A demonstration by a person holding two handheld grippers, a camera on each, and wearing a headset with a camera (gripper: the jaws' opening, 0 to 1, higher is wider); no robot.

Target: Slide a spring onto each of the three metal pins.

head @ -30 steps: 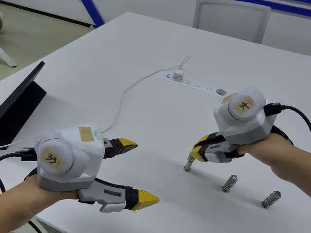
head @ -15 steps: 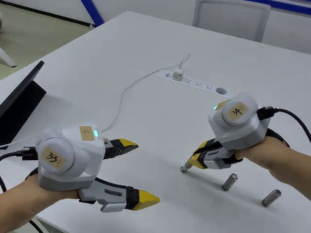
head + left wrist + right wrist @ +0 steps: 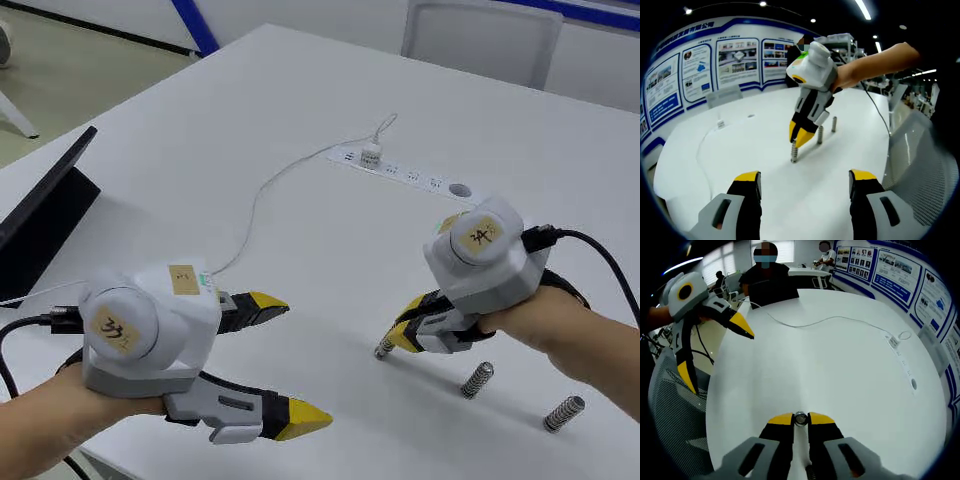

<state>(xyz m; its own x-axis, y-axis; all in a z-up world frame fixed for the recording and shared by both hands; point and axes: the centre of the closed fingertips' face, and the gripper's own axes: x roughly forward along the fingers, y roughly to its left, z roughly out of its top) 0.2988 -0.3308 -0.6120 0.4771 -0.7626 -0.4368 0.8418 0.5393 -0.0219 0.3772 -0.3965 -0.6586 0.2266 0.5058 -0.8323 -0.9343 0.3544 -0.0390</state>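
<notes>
Head view: across the surface [image 3: 300, 130] my left claw [image 3: 302, 362] hangs released; my right claw [image 3: 398, 338], clenched on a pin [image 3: 383, 347], has dipped, tilting it to touch down; two springs [image 3: 476, 379] wait just beside, so seating seems close.

Right gripper [image 3: 800, 421]: yellow-tipped jaws pinched tight on metal pin [image 3: 800, 418], seen end-on. Left gripper [image 3: 716, 354] at upper left, jaws spread wide, by edge of white table [image 3: 840, 375]. White cable [image 3: 830, 318] trails across to power strip [image 3: 902, 365].
</notes>
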